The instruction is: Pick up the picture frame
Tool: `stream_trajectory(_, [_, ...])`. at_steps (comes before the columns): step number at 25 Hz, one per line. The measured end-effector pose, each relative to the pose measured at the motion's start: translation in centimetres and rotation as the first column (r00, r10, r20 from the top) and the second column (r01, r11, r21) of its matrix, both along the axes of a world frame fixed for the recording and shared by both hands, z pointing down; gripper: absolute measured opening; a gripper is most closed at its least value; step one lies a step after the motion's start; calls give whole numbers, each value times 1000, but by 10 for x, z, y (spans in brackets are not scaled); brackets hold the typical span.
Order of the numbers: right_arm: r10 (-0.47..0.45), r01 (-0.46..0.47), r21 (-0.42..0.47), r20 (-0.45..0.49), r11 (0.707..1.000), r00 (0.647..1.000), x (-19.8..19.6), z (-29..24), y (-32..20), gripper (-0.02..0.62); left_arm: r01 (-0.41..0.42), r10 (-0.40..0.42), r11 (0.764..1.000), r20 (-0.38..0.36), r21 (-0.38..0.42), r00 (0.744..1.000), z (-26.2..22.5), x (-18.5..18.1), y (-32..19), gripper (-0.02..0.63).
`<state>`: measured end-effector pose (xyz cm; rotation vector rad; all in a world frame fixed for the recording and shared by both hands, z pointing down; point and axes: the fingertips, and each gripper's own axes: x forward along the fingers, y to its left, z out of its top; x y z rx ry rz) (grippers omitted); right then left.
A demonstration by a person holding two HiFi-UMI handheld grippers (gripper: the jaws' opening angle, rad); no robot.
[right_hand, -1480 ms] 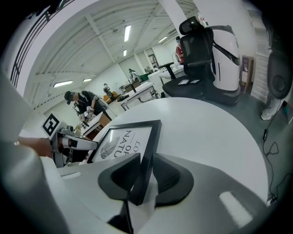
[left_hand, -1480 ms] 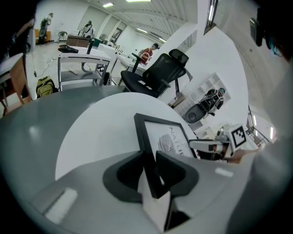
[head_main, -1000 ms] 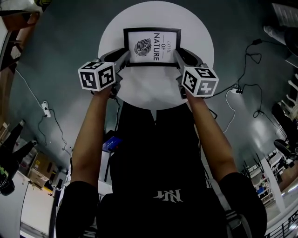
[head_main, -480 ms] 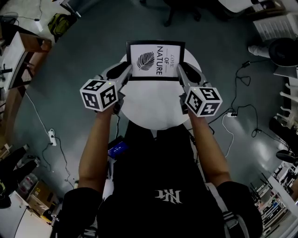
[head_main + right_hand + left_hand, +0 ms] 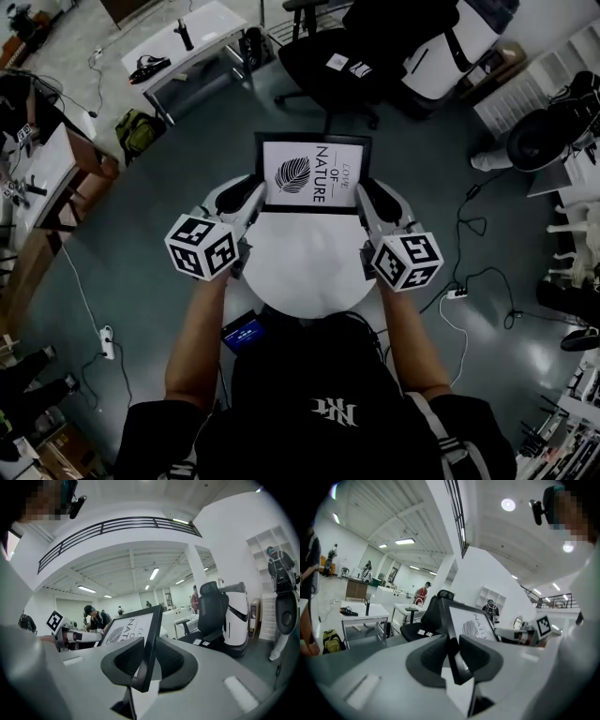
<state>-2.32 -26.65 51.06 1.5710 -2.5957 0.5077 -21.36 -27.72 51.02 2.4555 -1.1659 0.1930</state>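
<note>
picture frame (image 5: 314,174) lifted higher above table (image 5: 300,277), left claw (image 5: 247,198), right claw (image 5: 373,200) clamping edges

Big room w/ grey-green floor (image 5: 169,197). Black chair (image 5: 342,56) & white desk (image 5: 192,33) at the back. White walls (image 5: 225,536) w/ a shelf (image 5: 262,550). Long lights (image 5: 153,573) up top.

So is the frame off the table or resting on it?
Off: left gripper and right gripper clamp the frame by its side edges, its lower corners hanging clear of the table.
</note>
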Motion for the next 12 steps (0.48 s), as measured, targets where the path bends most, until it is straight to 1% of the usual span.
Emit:
stream_trajectory(3, [-20,19,79,20,997,1000,18,-48,8,77,20,-21,997,7,71,1000,-49,18,9,81])
stream_trajectory(5, [-42,37,138,32,990,999,32,-80,15,77,40,-41,991,10,124,999,-83,31,19,81])
stream_trajectory(9, [-71,56,218,60,974,996,63,-130,53,77,73,-77,977,13,201,997,-135,62,62,81])
stream_trajectory(12, [-86,60,277,80,959,993,76,-162,79,75,89,-95,961,8,261,995,-169,73,87,81])
